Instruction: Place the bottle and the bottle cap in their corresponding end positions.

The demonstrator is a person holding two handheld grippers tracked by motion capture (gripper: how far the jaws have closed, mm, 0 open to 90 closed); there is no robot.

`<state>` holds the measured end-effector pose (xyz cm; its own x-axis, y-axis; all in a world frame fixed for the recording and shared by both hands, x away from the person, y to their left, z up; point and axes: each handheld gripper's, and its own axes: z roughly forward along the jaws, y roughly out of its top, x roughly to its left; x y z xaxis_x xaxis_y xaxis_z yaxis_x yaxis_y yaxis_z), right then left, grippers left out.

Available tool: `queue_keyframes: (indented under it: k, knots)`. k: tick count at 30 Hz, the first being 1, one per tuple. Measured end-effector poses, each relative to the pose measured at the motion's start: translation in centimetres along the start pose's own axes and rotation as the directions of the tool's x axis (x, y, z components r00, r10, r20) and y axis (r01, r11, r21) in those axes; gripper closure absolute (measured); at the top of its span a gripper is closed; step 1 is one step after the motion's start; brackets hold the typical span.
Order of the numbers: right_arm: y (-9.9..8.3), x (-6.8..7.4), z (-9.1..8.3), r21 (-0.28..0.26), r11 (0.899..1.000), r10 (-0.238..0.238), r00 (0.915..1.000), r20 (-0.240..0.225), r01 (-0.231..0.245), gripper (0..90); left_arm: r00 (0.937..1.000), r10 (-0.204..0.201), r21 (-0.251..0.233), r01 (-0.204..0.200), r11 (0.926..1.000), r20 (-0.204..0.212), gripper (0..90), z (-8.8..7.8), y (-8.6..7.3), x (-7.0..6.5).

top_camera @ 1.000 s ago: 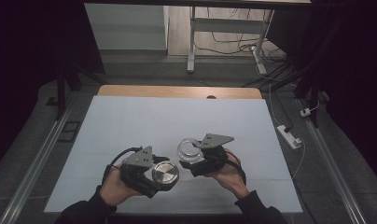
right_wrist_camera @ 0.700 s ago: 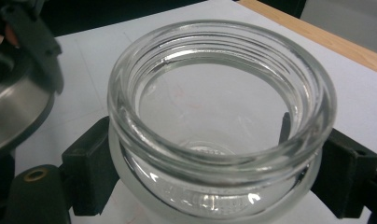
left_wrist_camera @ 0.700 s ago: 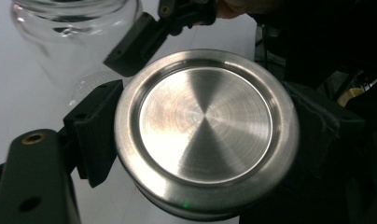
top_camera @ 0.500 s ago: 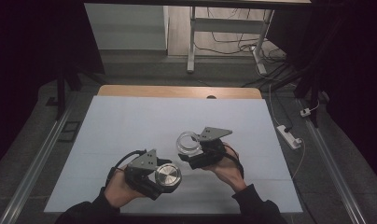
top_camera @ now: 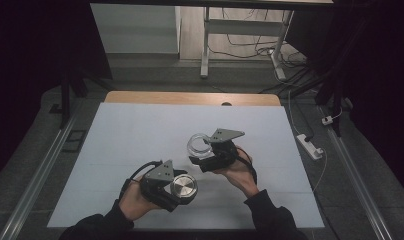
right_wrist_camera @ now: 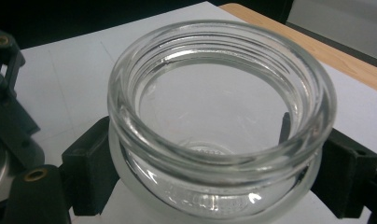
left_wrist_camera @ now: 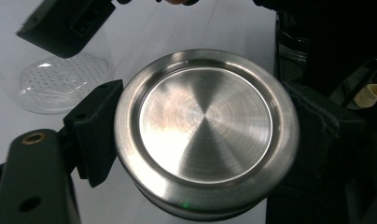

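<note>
The left gripper [top_camera: 176, 192] clamps the round brushed-steel lid [top_camera: 183, 186], which sits near and below-left of the clear, threaded glass jar [top_camera: 199, 145]. The right gripper [top_camera: 202, 155] clamps that jar above the white table [top_camera: 120, 130], mouth upward, axis roughly vertical. Bring the lid's flat face level and centred over the mouth before lowering.

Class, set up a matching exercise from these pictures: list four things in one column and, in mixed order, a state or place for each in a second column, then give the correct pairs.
Things:
1. metal lid
2. glass jar
3. left gripper
4. wooden strip

States or places:
A. clear, open at the top, nothing inside
B. along the table's far edge
C. shiny, round, with ring marks on its face
D. shut on the metal lid

Pairs: 1-C, 2-A, 3-D, 4-B
</note>
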<state>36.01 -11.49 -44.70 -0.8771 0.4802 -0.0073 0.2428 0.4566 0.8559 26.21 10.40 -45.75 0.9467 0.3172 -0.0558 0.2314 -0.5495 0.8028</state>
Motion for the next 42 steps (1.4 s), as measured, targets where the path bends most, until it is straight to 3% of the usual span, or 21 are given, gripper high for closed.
queue_keyframes:
  k: [24, 31, 42]
  knots:
    - [0.8, -2.8, 2.9, 0.014, 0.999, 0.028, 0.9975, 0.065, -0.029, 15.1, 0.9957, -0.028, -0.023, 0.026, 0.9994, -0.088, 19.2, 3.8, -1.5, 2.6]
    - [1.0, -3.7, 4.1, 0.015, 0.999, 0.031, 0.9957, 0.087, -0.033, 15.1, 0.9937, -0.062, -0.019, 0.060, 0.9980, -0.093, 19.2, 4.6, -2.0, 3.7]
    - [1.0, -4.8, 5.7, 0.028, 0.999, 0.034, 0.9939, 0.105, -0.037, 15.1, 0.9935, -0.052, 0.001, 0.053, 0.9986, -0.101, 19.2, 7.0, -2.1, 4.7]
